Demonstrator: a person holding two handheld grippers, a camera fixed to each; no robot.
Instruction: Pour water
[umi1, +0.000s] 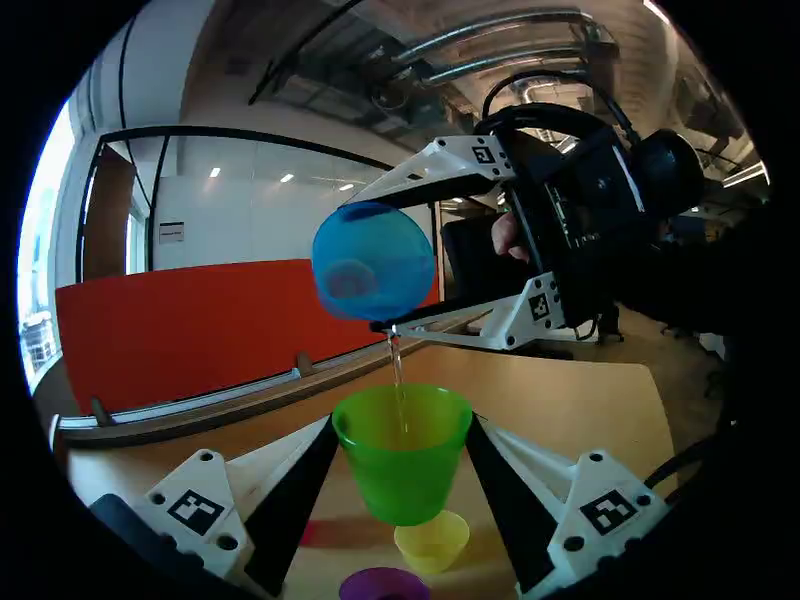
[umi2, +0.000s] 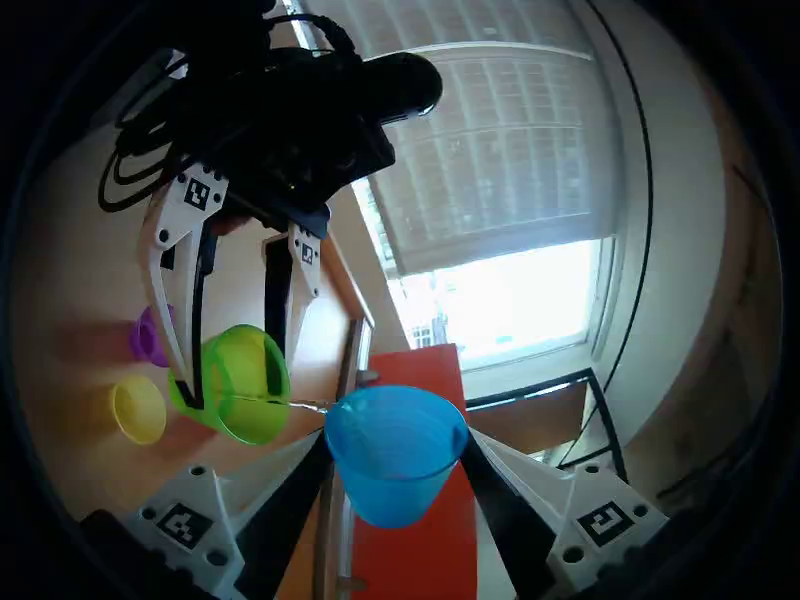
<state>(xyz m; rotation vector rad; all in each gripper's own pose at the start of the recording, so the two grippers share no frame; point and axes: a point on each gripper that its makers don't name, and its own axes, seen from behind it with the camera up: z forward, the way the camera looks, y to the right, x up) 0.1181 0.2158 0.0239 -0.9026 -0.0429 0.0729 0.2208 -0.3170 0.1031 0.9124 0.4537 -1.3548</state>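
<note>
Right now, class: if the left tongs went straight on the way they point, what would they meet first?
Probably the blue cup, tipped in the right tongs just above the green cup the left tongs hold; depth is unclear, so they might pass under it.

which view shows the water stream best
The left gripper view: the water stream falls clearly from the tilted blue cup into the green cup. The right gripper view shows it as a thin, faint line between the two cups.
</note>
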